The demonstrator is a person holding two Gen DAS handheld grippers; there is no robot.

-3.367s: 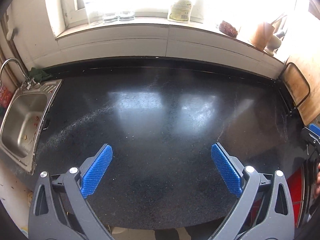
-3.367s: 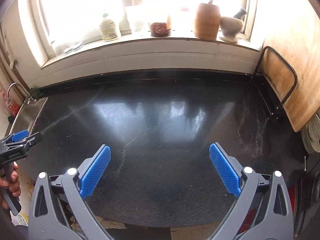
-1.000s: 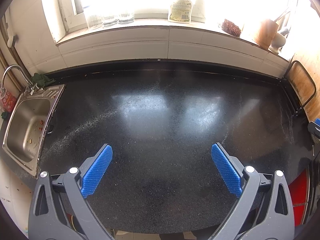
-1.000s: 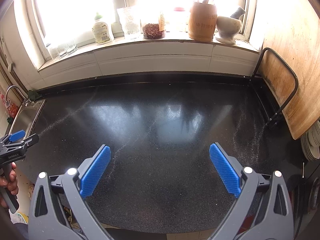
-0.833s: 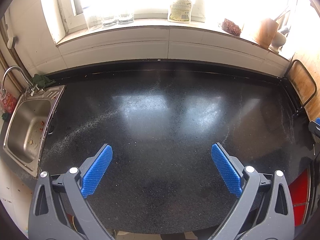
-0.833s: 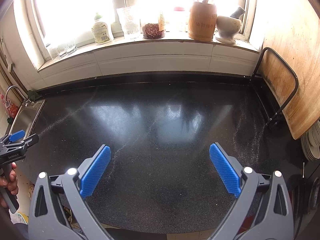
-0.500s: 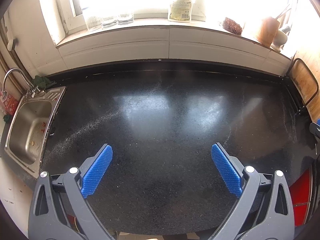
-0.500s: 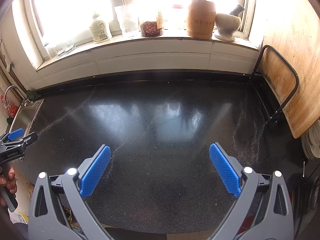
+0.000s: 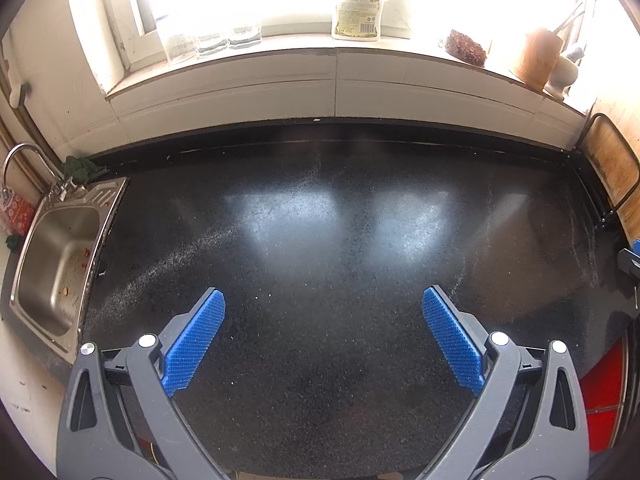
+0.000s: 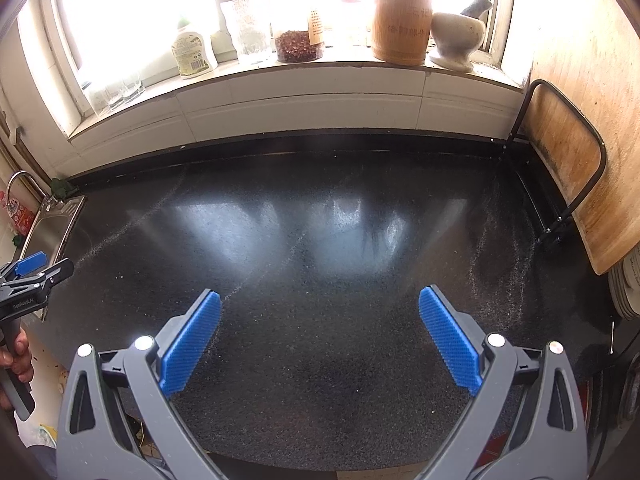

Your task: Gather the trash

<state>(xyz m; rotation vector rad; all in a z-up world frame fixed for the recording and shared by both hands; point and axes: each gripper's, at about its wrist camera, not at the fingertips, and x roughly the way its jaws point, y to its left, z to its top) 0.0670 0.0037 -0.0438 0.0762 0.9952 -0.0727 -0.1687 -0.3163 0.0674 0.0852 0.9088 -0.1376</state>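
Both grippers hang over the near edge of a black speckled counter, and neither touches it or anything else. The left gripper has its jaws spread wide, the blue pads far apart with only bare counter between them. The right gripper stands the same way, jaws fully spread and holding nothing.

No piece of trash can be made out on the counter in either view; only faint pale streaks of dust or crumbs cross it, one running toward 10 o'clock in the left wrist view. A steel sink sits at 9 o'clock of the left gripper, with a few small specks in its basin, too small to identify.

At 12 o'clock a white windowsill carries a plastic bottle, a jar of reddish contents, a wooden utensil holder and a stone mortar with pestle. A wooden cutting board in a black wire rack stands at 2 o'clock of the right gripper. In the right wrist view the left gripper shows at 9 o'clock, with a hand on its handle.
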